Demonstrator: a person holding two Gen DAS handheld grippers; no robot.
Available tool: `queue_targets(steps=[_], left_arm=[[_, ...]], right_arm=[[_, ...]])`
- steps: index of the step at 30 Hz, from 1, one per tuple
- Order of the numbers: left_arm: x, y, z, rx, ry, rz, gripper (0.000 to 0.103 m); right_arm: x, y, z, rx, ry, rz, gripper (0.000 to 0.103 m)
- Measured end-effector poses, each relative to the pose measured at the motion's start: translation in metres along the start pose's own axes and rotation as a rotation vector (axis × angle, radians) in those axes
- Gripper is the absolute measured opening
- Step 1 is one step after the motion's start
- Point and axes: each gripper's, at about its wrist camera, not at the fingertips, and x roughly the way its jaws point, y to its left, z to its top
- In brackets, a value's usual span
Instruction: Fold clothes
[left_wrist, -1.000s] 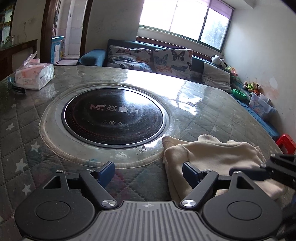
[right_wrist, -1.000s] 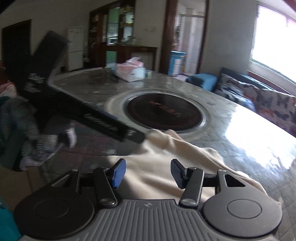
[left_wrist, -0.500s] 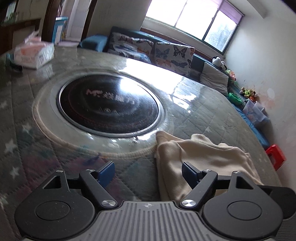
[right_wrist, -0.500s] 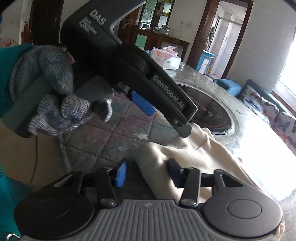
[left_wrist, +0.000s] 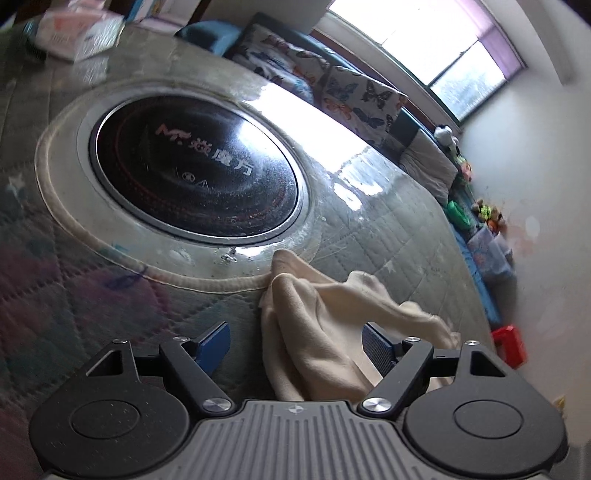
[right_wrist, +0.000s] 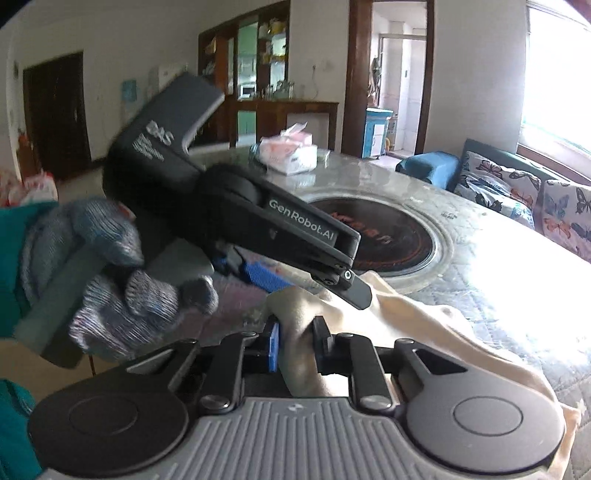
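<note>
1. The right gripper is clenched on a bunched fold of the cream garment; cloth fills the narrow gap between its fingers.
2. The left gripper is spread wide, gripping nothing. The garment's near edge rises between its fingers, closer to the right-hand one.
3. The garment lies crumpled on the quilted table, just beside the round black cooktop, its length trailing rightward and away.
4. A tissue pack sits well beyond.
</note>
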Motion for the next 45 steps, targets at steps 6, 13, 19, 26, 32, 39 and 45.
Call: queue_targets(steps=[6,13,19,26,32,39,45], left_arm=[[0.009,0.001,0.002,-0.090,0.031,-0.040,0.057],[0.016,0.005,-0.001,-0.093,0.053,-0.053,0.022],[0.014,0.005,-0.002,-0.070,0.053,-0.045,0.021],[0.014,0.001,-0.002,-0.053,0.054,-0.037,0.021],[0.015,-0.003,-0.001,-0.033,0.049,-0.024,0.021],[0.015,-0.006,0.000,-0.010,0.046,-0.008,0.021],[0.015,-0.009,0.001,0.019,0.042,0.006,0.021]], right_arm=[[-0.007,-0.009,-0.001,0.021,-0.026,0.017,0.016],[-0.002,-0.014,-0.007,0.029,-0.014,0.044,0.018],[-0.016,-0.030,-0.015,0.085,-0.022,0.031,0.029],[-0.042,-0.075,-0.035,0.206,-0.028,-0.168,0.034],[-0.055,-0.126,-0.065,0.341,0.006,-0.379,0.045],[-0.049,-0.160,-0.089,0.493,0.016,-0.412,0.047],[-0.047,-0.166,-0.098,0.560,-0.005,-0.417,0.052]])
